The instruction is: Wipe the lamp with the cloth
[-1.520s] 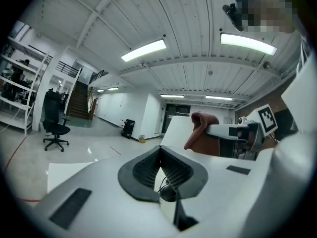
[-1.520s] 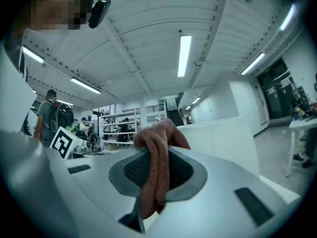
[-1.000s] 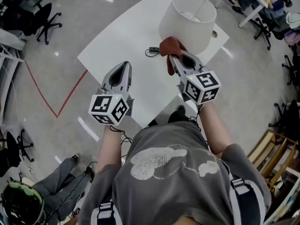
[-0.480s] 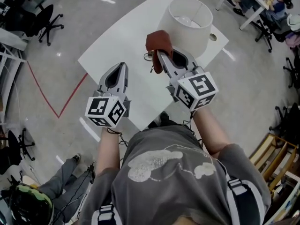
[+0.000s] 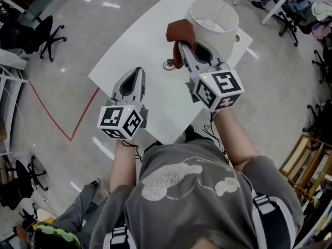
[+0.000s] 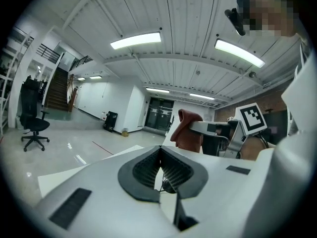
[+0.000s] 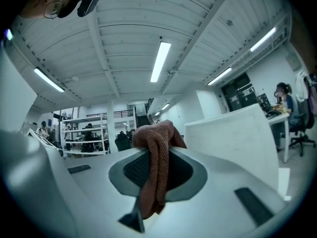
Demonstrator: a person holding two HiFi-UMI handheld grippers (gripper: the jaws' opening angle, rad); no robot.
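Note:
A white drum-shaped lamp shade [image 5: 212, 22] stands on the white table [image 5: 140, 51] at its far right corner; it also fills the right side of the right gripper view [image 7: 237, 138]. A rust-brown cloth [image 5: 180, 35] is pinched in my right gripper [image 5: 185, 48], held raised just left of the shade. In the right gripper view the cloth [image 7: 156, 167] hangs over the shut jaws of the right gripper [image 7: 154, 168]. My left gripper [image 5: 134, 79] hovers over the table's near left part, jaws shut and empty [image 6: 161, 170]. The left gripper view shows the cloth [image 6: 188, 135] too.
A black cable with a small switch [image 5: 168, 64] lies on the table by the lamp. Office chairs [image 5: 49, 32] stand at the left, desks and seated people at the far right [image 5: 290, 4]. Red tape [image 5: 67, 113] marks the floor. A second person [image 5: 67, 227] is at lower left.
My right gripper swung the cloth left off the shade's near side, then rose and moved back beside the shade's upper left wall. The left gripper barely moved.

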